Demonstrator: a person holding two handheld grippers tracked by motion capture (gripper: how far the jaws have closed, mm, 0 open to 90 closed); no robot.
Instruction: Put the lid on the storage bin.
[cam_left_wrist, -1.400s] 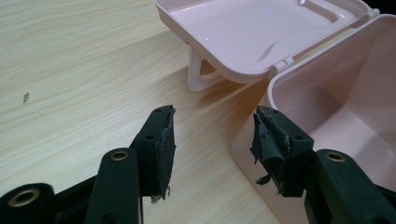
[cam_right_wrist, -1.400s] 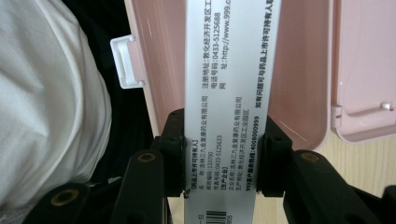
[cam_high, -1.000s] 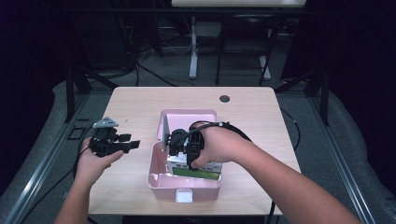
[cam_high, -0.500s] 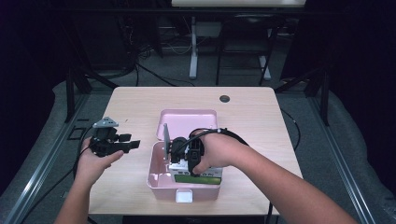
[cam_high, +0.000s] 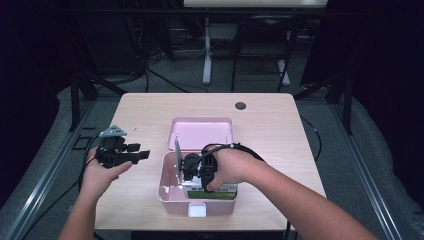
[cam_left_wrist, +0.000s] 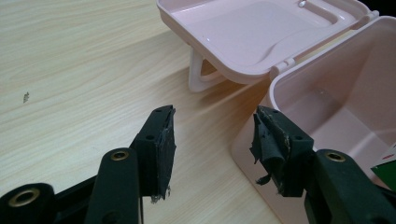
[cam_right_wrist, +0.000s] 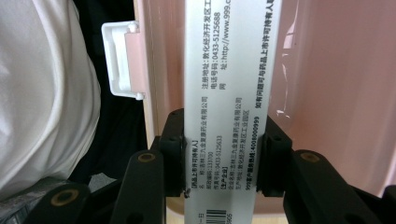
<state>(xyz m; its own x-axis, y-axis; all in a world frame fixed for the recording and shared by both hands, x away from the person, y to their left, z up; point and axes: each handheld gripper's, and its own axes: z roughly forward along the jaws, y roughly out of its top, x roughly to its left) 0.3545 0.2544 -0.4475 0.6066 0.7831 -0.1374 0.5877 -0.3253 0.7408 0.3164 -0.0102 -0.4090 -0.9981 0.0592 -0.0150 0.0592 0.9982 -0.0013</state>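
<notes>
Two grippers work around one landmark, the pink box (cam_high: 170, 192), which sits on the wooden table (cam_high: 280, 125) near its front edge with its lid (cam_high: 200, 132) thrown back flat behind it. Inside the box, the right gripper (cam_right_wrist: 219, 154) is clamped on a white carton (cam_right_wrist: 226, 93) printed with black text — its jaws press both long faces of the carton, which stands on edge close to the box's front wall, beside the white latch (cam_right_wrist: 122, 60). In the high view the right gripper (cam_high: 192, 167) and its hand fill much of the box's opening, with a green-and-white pack (cam_high: 220, 189) lying under them, so little room is left along the inner walls. Left of the box, the left gripper (cam_high: 125, 155) hovers over bare table with its jaws apart and nothing between them; in its own view the left gripper (cam_left_wrist: 212, 135) points at the box's near corner and the hinge edge of the lid — open wood lies all around it.
</notes>
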